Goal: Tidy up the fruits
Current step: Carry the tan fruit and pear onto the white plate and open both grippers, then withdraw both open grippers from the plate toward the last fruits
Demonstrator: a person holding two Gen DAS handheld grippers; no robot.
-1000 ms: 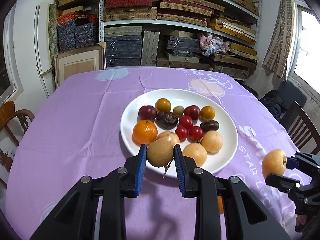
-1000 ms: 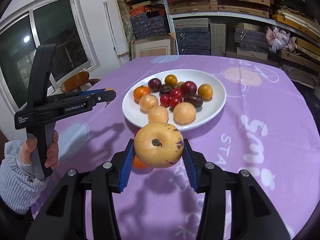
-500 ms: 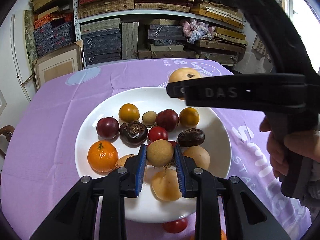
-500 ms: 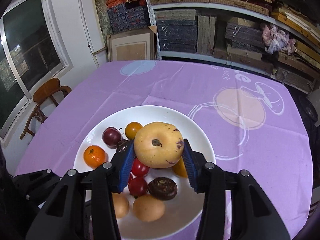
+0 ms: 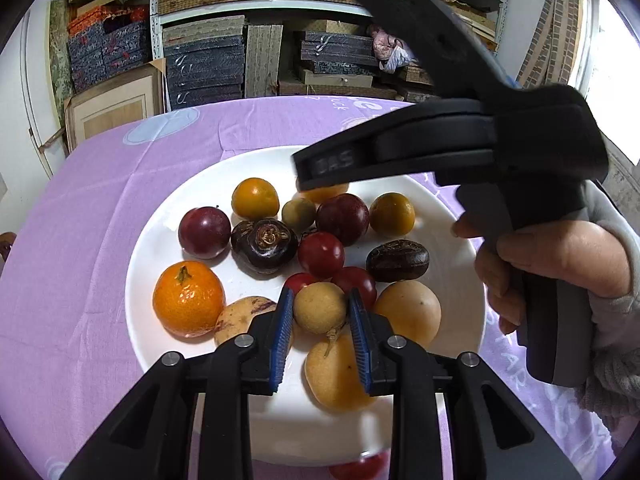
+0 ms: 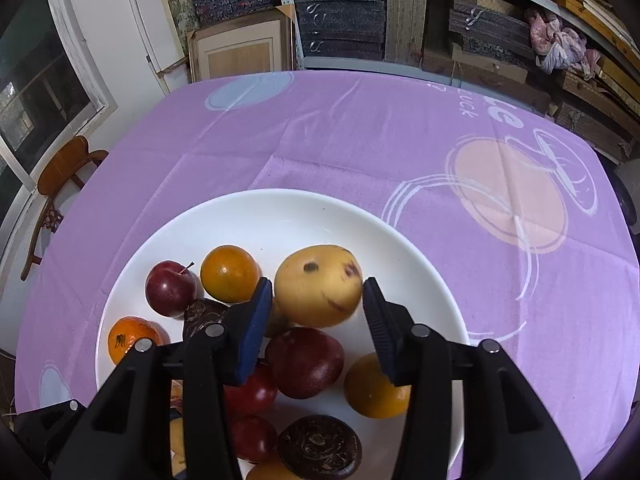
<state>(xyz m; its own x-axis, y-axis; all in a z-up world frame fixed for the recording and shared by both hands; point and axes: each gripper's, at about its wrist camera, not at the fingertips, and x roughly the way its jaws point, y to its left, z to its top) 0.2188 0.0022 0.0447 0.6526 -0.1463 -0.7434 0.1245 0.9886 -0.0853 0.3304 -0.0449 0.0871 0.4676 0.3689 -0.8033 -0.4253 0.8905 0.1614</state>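
The large yellow pear-like fruit [image 6: 318, 286] sits gripped in the right gripper [image 6: 318, 320] over the far part of the round white plate [image 6: 280, 208]; the small tan round fruit [image 5: 320, 307] is clamped in the left gripper [image 5: 320, 336] over the plate's near side. Most fruit seems already gathered. One red fruit [image 5: 356, 468] lies on the purple tablecloth [image 6: 360, 128] just off the near rim. The crowded plate leaves little free room; the right gripper's body hangs across the plate's far right.
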